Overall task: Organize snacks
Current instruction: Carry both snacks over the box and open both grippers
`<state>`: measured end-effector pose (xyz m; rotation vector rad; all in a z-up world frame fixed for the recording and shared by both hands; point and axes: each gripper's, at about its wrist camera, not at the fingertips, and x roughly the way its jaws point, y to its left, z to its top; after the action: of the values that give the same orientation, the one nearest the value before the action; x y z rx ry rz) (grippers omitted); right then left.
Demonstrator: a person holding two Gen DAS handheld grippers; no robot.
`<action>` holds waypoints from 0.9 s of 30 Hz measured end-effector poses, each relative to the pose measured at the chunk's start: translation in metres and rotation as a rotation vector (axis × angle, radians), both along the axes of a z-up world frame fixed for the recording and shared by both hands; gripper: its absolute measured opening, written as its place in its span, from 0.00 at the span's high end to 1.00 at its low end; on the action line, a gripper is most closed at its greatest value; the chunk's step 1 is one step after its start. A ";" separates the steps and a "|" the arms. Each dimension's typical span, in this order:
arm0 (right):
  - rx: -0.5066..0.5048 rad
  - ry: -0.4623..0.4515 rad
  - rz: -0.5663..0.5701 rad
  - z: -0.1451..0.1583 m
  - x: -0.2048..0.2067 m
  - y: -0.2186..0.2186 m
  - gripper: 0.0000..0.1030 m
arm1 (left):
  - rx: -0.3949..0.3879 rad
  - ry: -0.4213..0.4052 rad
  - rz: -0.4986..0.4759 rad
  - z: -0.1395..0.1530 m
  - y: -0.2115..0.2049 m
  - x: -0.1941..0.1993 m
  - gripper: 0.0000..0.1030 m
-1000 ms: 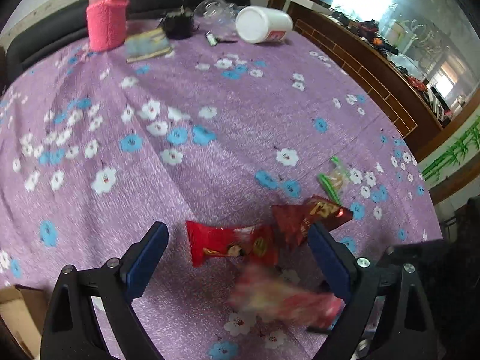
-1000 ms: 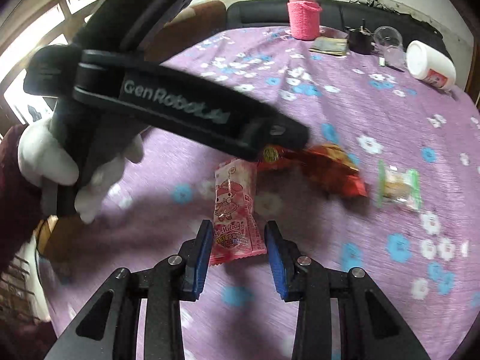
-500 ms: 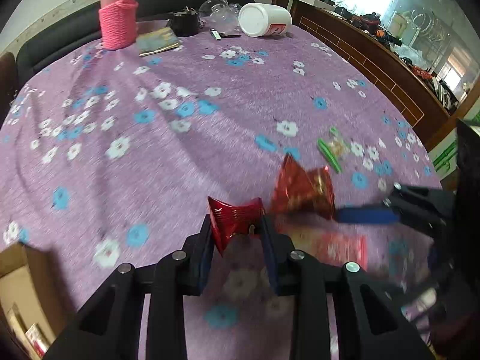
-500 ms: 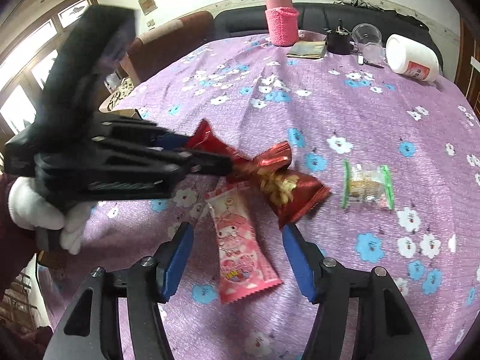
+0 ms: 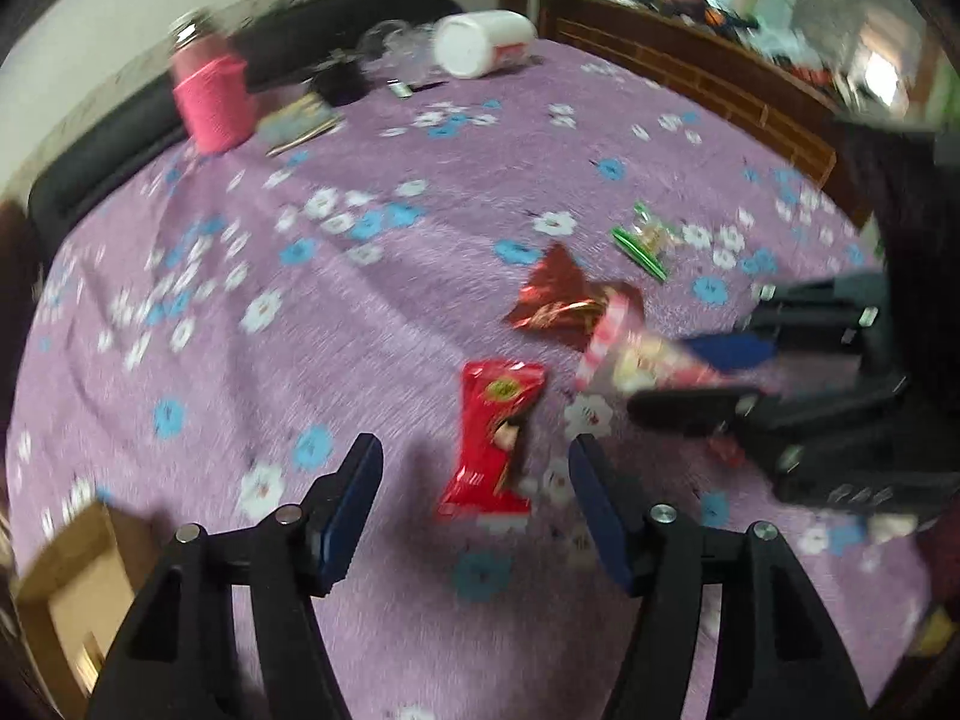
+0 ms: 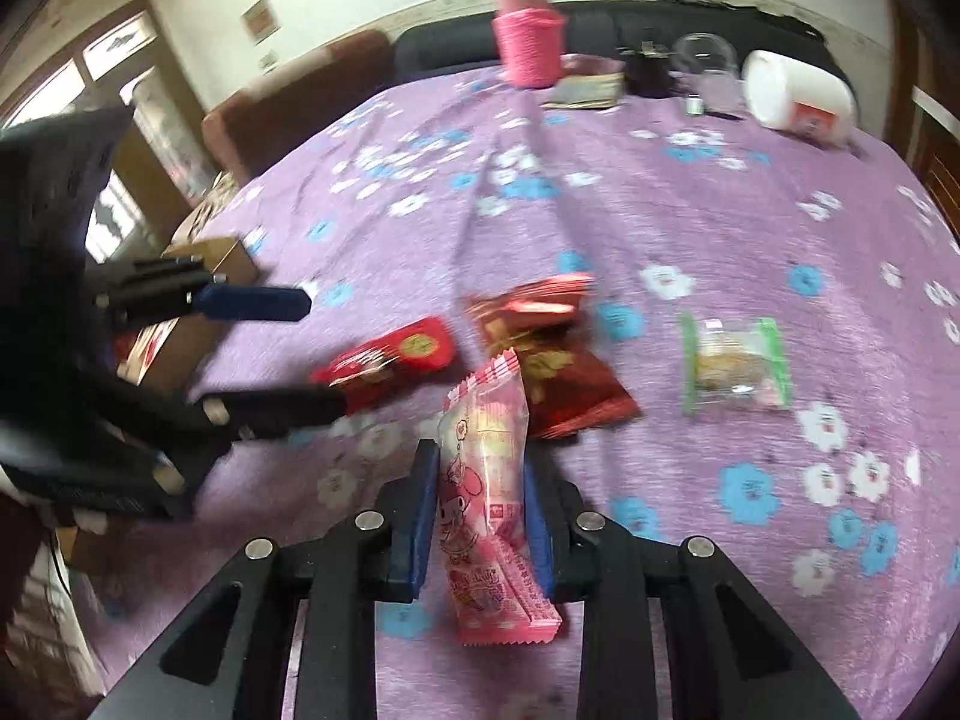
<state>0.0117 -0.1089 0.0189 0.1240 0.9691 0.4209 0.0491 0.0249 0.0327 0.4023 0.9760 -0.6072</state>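
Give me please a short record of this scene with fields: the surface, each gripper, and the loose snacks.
surface: purple flowered tablecloth
right gripper: jaws just closed on the pink cartoon-print snack packet, pads pressing its sides
left gripper: open, jaws just widened; bright red flat snack packet lies between them, not pressed
loose snacks: dark red foil packet; clear packet with green ends

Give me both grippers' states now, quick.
Left gripper: open, jaws just opening, red packet lying loose between them.
Right gripper: just closed on pink packet.
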 end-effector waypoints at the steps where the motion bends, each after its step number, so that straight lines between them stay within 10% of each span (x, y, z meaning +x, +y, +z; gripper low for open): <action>1: 0.024 0.004 -0.012 0.001 0.001 -0.005 0.73 | 0.022 -0.008 -0.016 -0.004 -0.006 0.001 0.38; 5: 0.066 0.013 -0.037 0.000 0.004 -0.013 0.73 | 0.047 0.000 -0.028 -0.014 -0.020 0.002 0.43; 7: 0.078 0.010 -0.042 0.001 0.005 -0.015 0.73 | 0.023 0.025 -0.006 -0.013 -0.018 0.002 0.83; 17: 0.129 -0.062 0.010 0.015 -0.009 -0.001 0.73 | -0.167 0.028 0.217 0.015 0.047 -0.024 0.83; 27: 0.143 -0.083 0.103 0.050 -0.031 0.079 0.72 | -0.309 -0.045 0.516 0.062 0.216 -0.060 0.83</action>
<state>-0.0196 -0.0299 0.0687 0.1853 0.8654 0.5858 -0.0109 0.2410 0.0945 -0.1128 0.8795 -0.2685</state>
